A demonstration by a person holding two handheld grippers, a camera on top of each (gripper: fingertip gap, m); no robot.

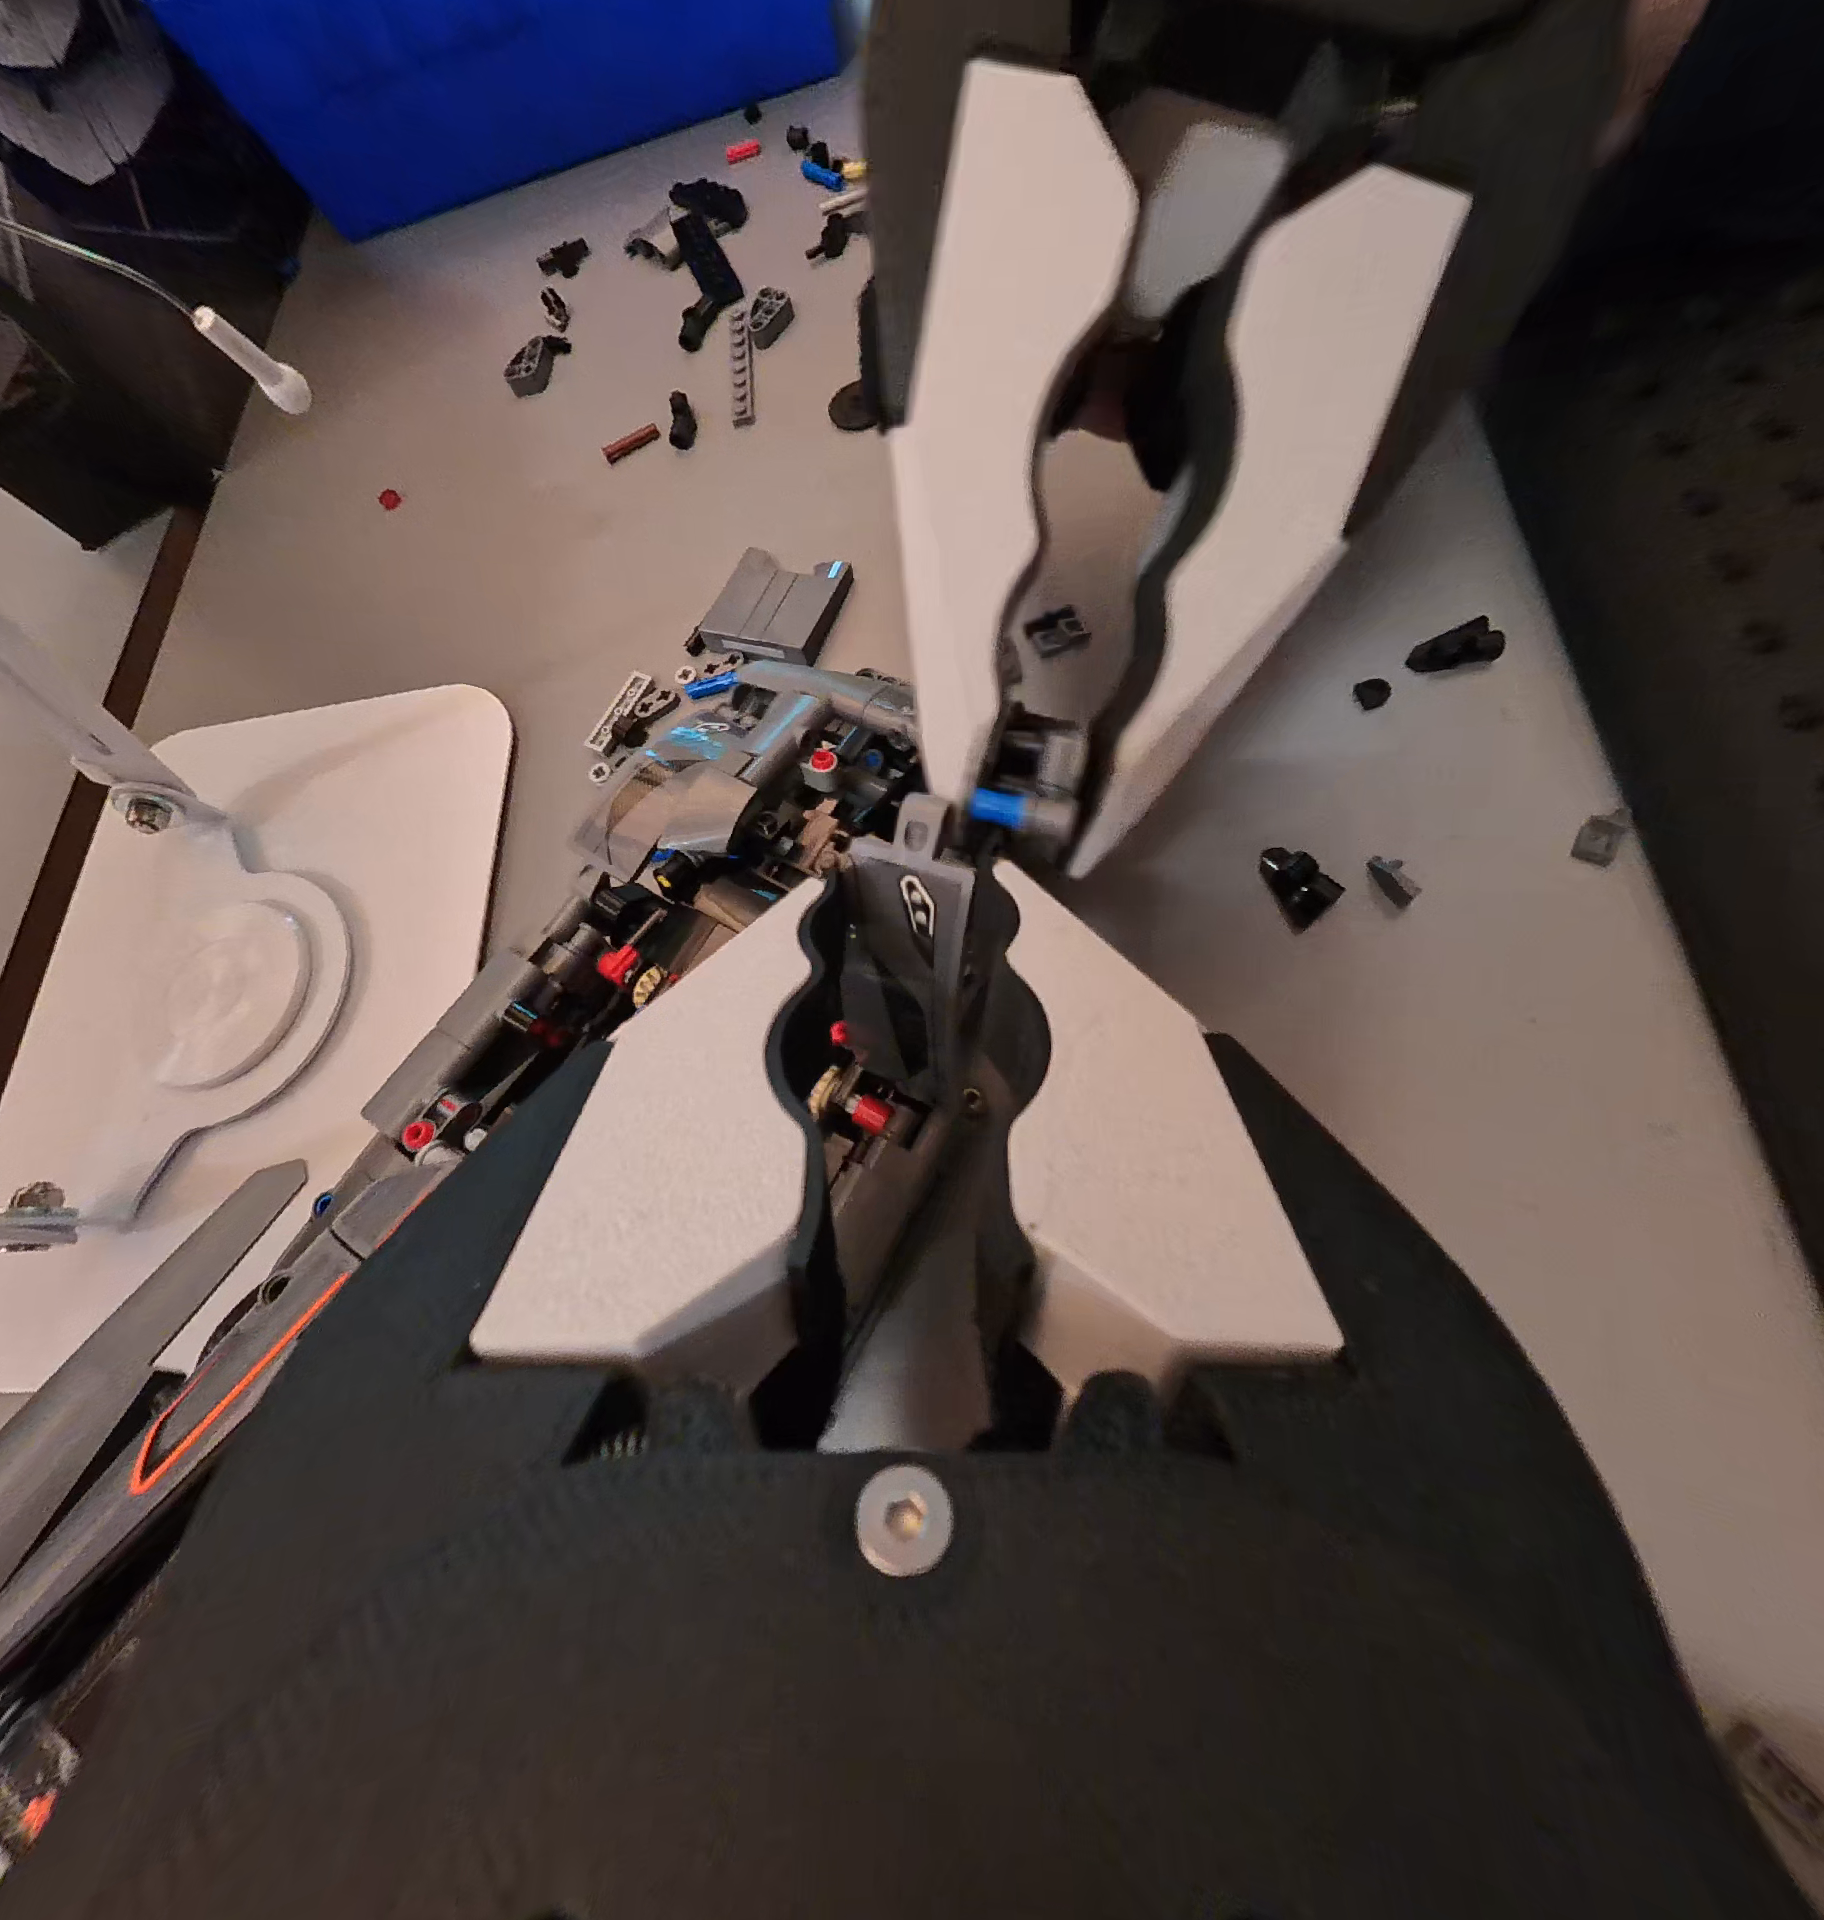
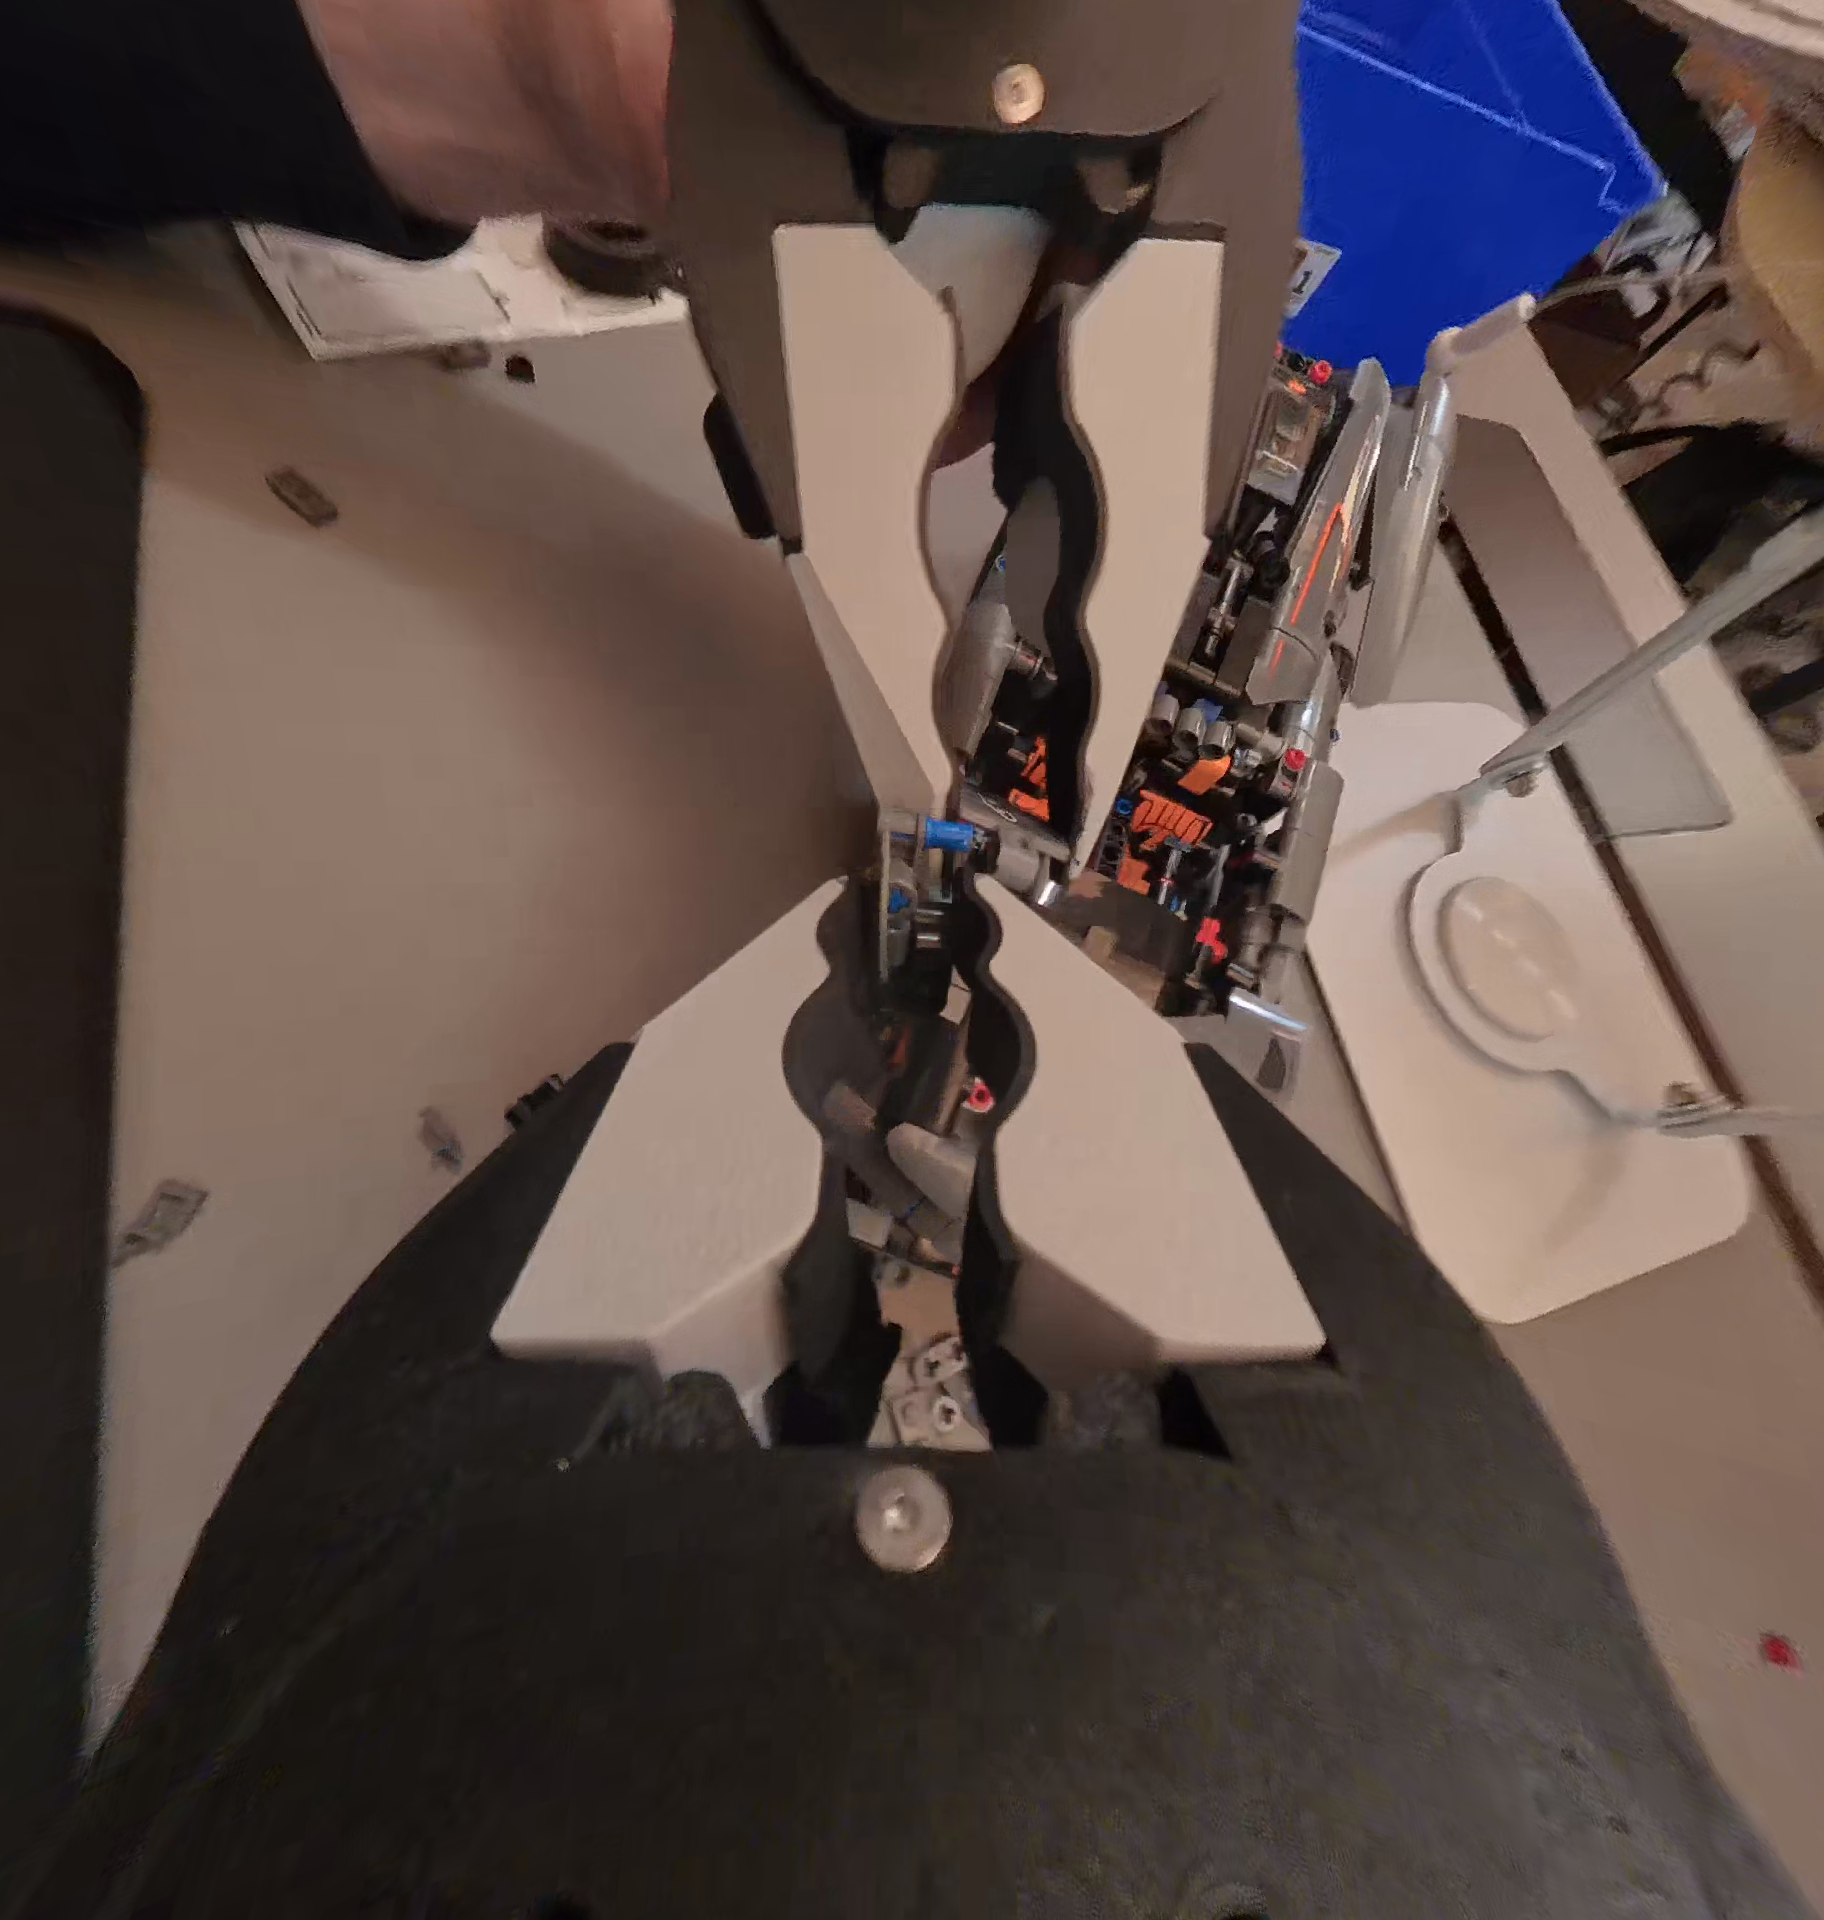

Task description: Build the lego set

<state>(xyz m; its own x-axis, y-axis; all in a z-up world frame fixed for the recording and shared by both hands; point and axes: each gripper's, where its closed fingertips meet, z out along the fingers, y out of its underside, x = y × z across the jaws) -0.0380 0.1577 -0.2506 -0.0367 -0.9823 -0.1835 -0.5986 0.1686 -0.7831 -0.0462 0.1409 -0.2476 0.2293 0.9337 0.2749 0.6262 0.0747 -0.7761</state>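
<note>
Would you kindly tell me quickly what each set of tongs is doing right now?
Left tongs: shut on the grey panel piece.
Right tongs: shut on the grey beam.

We are holding our left gripper (image 1: 913, 883) nearly closed, pointing toward 12 o'clock; our right gripper (image 2: 913, 888), likewise narrowed, is meeting it tip-to-tip from 12 o'clock.

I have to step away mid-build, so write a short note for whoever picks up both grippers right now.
Left gripper: shut on the lego model, gripping a dark grey panel at its near end.
Right gripper: shut on a small grey piece with a blue pin, tip to tip with the left.
Model lies partly built on the table; loose pieces are scattered beyond it.
Left to do: seat the pin piece, then add the loose parts.
</note>
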